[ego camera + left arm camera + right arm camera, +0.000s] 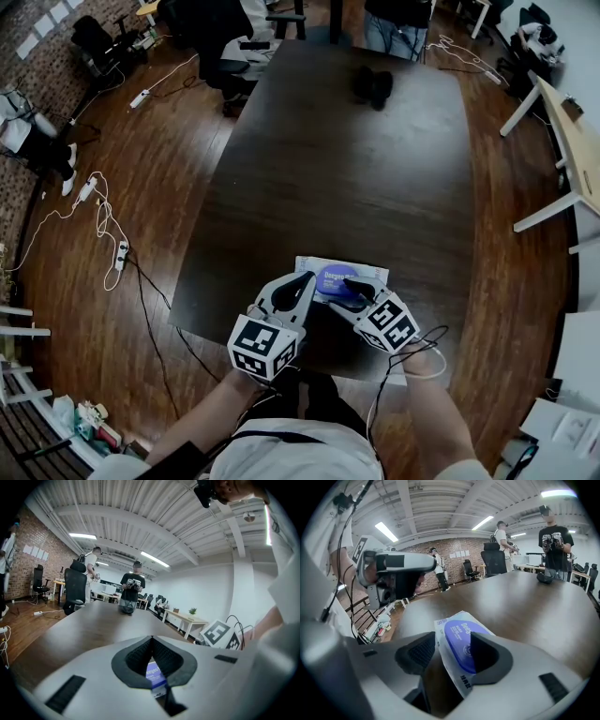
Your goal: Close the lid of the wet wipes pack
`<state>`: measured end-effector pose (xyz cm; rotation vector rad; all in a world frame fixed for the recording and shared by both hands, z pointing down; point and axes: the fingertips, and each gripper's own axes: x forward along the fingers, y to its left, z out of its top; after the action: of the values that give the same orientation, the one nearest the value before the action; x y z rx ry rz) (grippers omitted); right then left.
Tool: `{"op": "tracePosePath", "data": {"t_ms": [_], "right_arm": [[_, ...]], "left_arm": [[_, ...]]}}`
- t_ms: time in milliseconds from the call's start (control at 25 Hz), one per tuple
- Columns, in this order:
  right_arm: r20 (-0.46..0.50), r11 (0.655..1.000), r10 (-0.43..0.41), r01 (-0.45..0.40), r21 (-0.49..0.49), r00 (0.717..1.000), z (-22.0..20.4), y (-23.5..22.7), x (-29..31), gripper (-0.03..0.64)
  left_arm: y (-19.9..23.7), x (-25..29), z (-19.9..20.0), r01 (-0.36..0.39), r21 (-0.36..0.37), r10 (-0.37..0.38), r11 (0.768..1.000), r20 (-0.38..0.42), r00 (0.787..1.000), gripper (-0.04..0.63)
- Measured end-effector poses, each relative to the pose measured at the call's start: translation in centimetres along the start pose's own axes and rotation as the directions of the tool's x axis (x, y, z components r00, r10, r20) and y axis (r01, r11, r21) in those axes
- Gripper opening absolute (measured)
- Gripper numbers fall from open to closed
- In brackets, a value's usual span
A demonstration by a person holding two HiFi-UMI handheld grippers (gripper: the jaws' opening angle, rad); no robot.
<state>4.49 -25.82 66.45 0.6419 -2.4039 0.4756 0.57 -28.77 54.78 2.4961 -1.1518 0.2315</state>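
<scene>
while left fingers (136, 660) meet | right fingers (488, 657) wide, wipes pack (457, 637) between

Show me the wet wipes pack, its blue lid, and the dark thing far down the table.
wet wipes pack (441, 633): right gripper view, white wrapper edge left of the lid.
blue lid (458, 643): right gripper view, lid's middle.
dark thing (373, 86): head view, its middle.

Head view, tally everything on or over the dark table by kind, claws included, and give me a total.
wet wipes pack: 1
dark object at the far end, too small to identify: 1
claws: 2, the left claw and the right claw
Total: 4
</scene>
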Motion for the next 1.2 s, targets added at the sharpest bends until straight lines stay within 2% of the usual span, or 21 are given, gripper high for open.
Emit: {"op": "tracePosePath", "data": {"t_ms": [400,520,920,1200], "right_arm": [[-0.06,1.0,-0.012,0.012,-0.007,0.998,-1.4,0.1,0.6,0.221],[-0.076,1.0,-0.008,0.008,0.001,0.997,-1.5,0.2,0.9,0.244],[-0.149,0.999,-0.034,0.033,-0.014,0.988,-2.1,0.1,1.8,0.257],[-0.107,0.999,-0.051,0.05,-0.009,0.993,-1.6,0.4,1.2,0.261]], "left_arm": [[-0.2,-0.3,0.3,0.004,0.0,-0.004,1.0,0.008,1.0,0.002],[0.0,-0.6,0.4,0.001,-0.001,-0.001,1.0,0.009,1.0,0.002],[0.2,-1.2,0.6,-0.001,0.004,0.0,1.0,0.016,1.0,0.002],[-0.1,-2.0,1.4,0.01,0.016,-0.011,1.0,0.034,0.999,0.002]]}}
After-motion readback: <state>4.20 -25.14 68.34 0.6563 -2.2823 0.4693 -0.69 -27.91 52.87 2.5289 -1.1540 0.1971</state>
